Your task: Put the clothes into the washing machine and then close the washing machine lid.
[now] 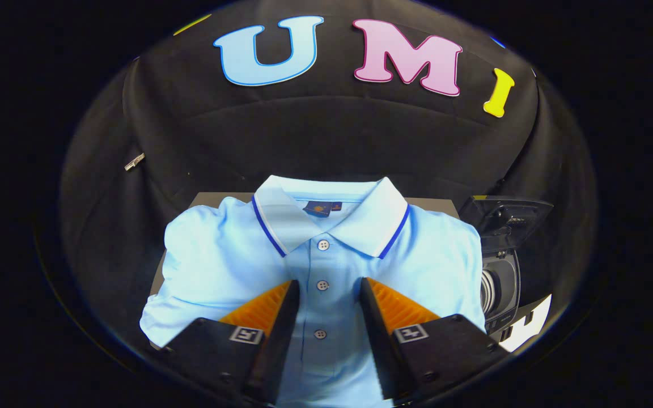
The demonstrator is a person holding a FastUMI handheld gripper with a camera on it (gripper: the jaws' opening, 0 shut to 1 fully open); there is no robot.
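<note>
A light blue polo shirt (219, 260) lies folded flat on a table, collar away from me, with a dark blue stripe along the collar edge and a row of buttons down the placket. My gripper (326, 292) hovers over the shirt's lower middle, open, its two fingers on either side of the button placket with nothing pressed between them. The washing machine (499, 272) stands just right of the shirt, dark-bodied, its lid (508, 218) raised and the drum opening showing below it.
The table (204, 199) shows as a grey edge behind the shirt's shoulders. Black cloth walls close the booth behind and on both sides. A small metal clip (134, 161) hangs on the left wall.
</note>
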